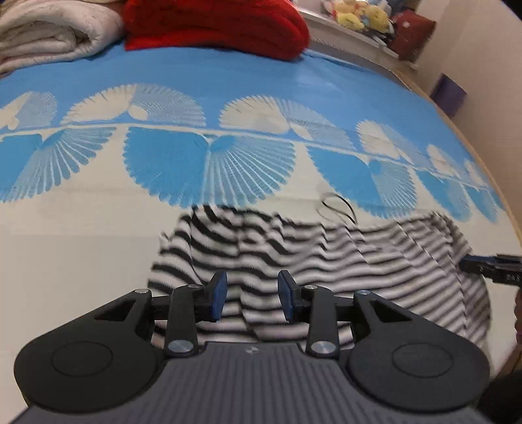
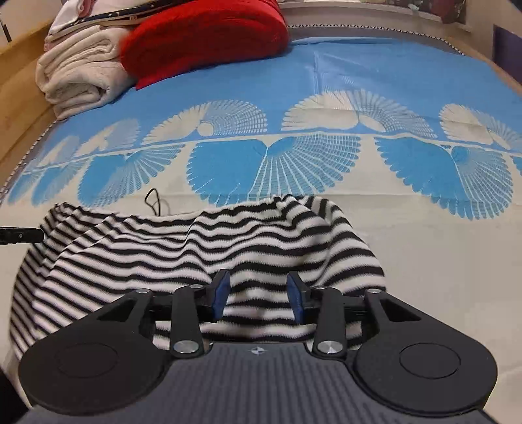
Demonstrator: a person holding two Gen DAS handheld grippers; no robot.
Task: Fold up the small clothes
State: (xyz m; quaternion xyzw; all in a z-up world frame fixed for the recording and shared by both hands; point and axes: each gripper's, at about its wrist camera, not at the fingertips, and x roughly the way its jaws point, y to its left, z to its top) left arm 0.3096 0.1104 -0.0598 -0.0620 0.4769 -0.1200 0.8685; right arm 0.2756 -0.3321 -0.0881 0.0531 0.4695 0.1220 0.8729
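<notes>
A black-and-white striped garment (image 1: 293,248) lies rumpled on the bed cover, and also fills the lower half of the right wrist view (image 2: 202,248). My left gripper (image 1: 252,298) is open, its blue pads on either side of the garment's left part, just above the cloth. My right gripper (image 2: 259,295) is open over the garment's right part. The right gripper's tip shows at the right edge of the left wrist view (image 1: 489,269); the left gripper's tip shows at the left edge of the right wrist view (image 2: 21,235). A thin black loop (image 1: 337,207) lies by the garment's far edge.
The bed cover (image 1: 228,81) is blue and cream with fan patterns. A red folded blanket (image 1: 215,26) and a cream blanket (image 1: 49,32) lie at the far end. Plush toys (image 1: 362,14) sit on a shelf behind. A wooden bed frame (image 2: 19,107) runs along the left.
</notes>
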